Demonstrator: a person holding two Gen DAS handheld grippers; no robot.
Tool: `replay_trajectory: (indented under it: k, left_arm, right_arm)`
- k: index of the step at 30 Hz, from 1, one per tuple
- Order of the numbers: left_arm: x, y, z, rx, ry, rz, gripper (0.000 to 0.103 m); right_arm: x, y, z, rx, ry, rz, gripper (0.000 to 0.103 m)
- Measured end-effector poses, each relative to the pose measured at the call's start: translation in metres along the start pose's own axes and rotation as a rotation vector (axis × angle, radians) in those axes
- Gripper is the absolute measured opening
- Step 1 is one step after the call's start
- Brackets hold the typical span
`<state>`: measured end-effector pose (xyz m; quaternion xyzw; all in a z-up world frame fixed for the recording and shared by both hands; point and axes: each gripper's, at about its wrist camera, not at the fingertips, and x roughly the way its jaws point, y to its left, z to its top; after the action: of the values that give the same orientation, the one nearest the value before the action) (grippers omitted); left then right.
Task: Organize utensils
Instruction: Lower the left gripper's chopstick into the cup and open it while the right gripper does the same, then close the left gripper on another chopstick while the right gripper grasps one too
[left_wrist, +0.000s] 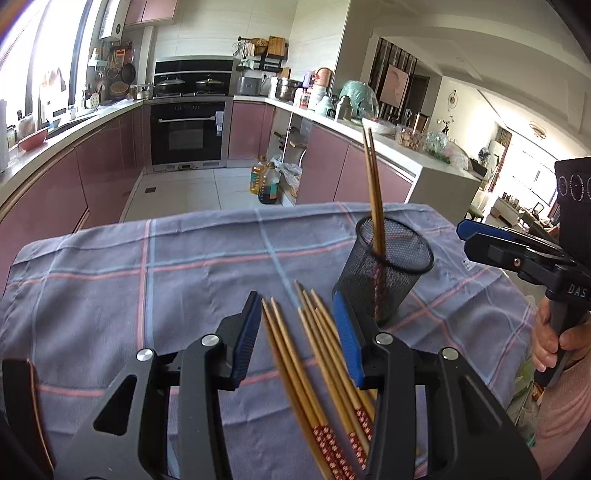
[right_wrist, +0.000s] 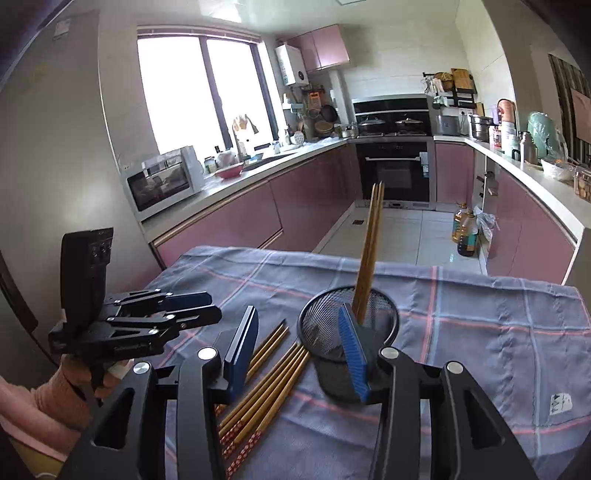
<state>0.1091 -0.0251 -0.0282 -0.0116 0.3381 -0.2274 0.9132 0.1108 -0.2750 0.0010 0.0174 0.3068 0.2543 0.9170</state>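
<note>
Several bamboo chopsticks (left_wrist: 317, 354) with red patterned ends lie on the checked cloth, also in the right wrist view (right_wrist: 269, 376). A black mesh holder (left_wrist: 384, 269) stands upright with two chopsticks (left_wrist: 373, 188) in it; it also shows in the right wrist view (right_wrist: 347, 332). My left gripper (left_wrist: 299, 328) is open and hovers over the loose chopsticks, which lie between its fingers. My right gripper (right_wrist: 299, 343) is open and empty, above the holder's near left side. Each gripper shows in the other's view: the right one (left_wrist: 480, 240), the left one (right_wrist: 199, 306).
The table carries a blue-grey cloth (left_wrist: 147, 277) with pink and light blue lines. Beyond its far edge are the kitchen floor, pink cabinets, an oven (left_wrist: 188, 129) and oil bottles (left_wrist: 264, 181). A white tag (right_wrist: 559, 402) lies on the cloth at right.
</note>
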Motion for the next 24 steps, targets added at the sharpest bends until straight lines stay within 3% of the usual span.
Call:
replay_trajectory:
  k: [5, 11, 24]
  left_arm:
    - [0.011, 0.008, -0.035, 0.005, 0.084, 0.032, 0.040]
    - [0.031, 0.006, -0.056, 0.018, 0.159, 0.031, 0.040]
    - [0.047, 0.003, -0.065, 0.027, 0.214, 0.039, 0.038]
  right_arm:
    - [0.034, 0.008, -0.038, 0.039, 0.138, 0.015, 0.043]
    - [0.068, 0.013, -0.063, 0.064, 0.237, -0.011, 0.042]
    - [0.088, 0.026, -0.072, 0.019, 0.290, -0.090, 0.035]
